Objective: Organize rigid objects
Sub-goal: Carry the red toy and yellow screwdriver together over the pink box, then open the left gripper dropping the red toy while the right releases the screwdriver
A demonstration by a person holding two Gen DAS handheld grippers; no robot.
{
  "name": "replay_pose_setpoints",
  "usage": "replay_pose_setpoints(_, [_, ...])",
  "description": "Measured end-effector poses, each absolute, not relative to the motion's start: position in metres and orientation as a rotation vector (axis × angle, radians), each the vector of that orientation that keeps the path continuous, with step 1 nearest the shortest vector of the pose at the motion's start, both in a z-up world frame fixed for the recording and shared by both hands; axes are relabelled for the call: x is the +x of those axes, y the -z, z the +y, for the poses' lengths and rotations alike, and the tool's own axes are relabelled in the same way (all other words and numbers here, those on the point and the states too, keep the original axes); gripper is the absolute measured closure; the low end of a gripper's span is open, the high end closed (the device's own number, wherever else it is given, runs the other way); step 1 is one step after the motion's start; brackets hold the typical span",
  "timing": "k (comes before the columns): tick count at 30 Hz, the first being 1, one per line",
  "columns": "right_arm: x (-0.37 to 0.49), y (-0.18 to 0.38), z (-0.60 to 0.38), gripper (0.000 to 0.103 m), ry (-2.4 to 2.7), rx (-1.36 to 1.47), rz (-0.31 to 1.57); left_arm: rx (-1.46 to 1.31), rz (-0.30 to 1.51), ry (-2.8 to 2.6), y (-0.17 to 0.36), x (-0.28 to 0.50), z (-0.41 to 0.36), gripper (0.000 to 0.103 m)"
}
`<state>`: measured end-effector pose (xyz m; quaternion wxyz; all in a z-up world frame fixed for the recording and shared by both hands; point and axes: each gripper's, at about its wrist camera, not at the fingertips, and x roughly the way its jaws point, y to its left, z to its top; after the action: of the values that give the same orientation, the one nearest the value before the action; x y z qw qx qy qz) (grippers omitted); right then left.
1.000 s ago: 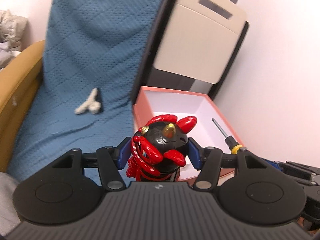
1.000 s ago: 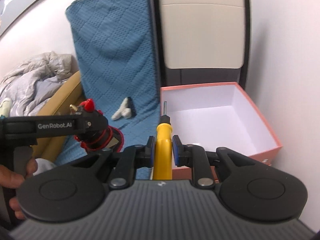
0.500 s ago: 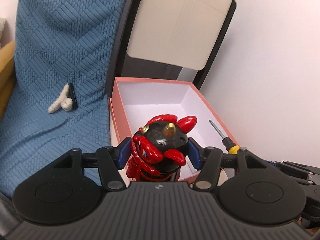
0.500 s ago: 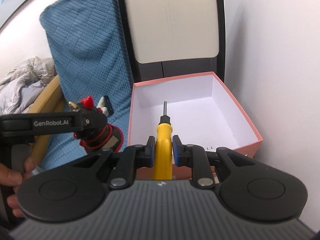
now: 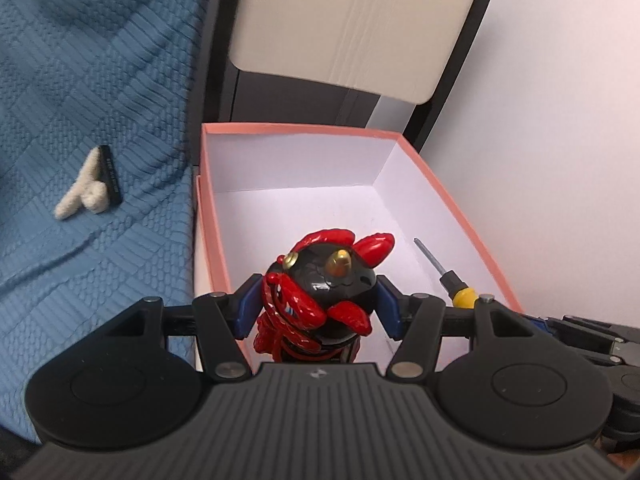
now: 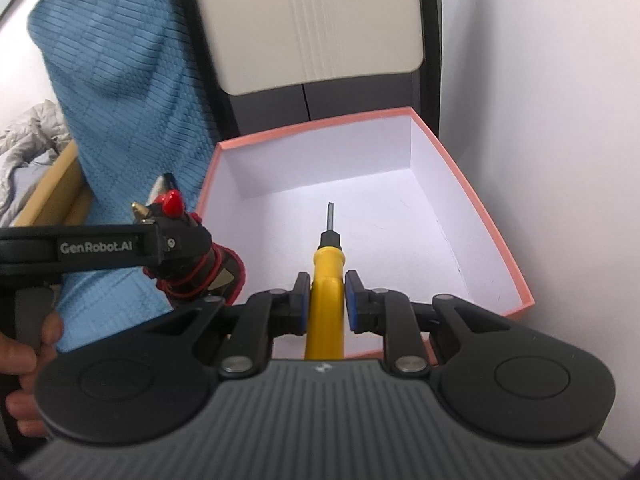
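My left gripper (image 5: 318,304) is shut on a red and black toy figure (image 5: 320,292) and holds it over the near left part of an open pink box (image 5: 304,130) with a white inside. My right gripper (image 6: 327,296) is shut on a yellow-handled screwdriver (image 6: 326,280), its tip pointing into the same box (image 6: 480,200). The screwdriver also shows in the left wrist view (image 5: 444,274), and the toy in the right wrist view (image 6: 188,256). I see nothing lying inside the box.
A blue quilted cover (image 5: 80,100) lies left of the box, with a small white and black object (image 5: 90,184) on it. A beige and black chair back (image 5: 352,28) stands behind the box. A white wall (image 6: 560,120) is close on the right.
Both grippers have moved forward and rightward with their objects, from beside the blue cover to over the pink box. Both grips are unchanged.
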<state>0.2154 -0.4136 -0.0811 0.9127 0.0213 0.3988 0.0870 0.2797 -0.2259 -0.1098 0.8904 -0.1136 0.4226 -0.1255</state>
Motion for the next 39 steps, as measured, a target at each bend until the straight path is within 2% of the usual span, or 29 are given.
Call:
replay_pose_setpoints(19, [0.297,0.153,-0.446,0.081,-0.183,0.064,0.942,-0.189,0.99,0.268,0.179,0.362,-0.277,0.039])
replay_pose_setpoints(28, [0.297,0.15,-0.453,0.081,-0.181,0.077,0.951,-0.188,0.964,0.28,0.165,0.358,-0.276,0.037])
replay_pose_setpoints(39, [0.258,0.105,-0.451,0.081,-0.143,0.101,0.891,-0.194,0.889,0.298,0.116,0.312,-0.256,0.037])
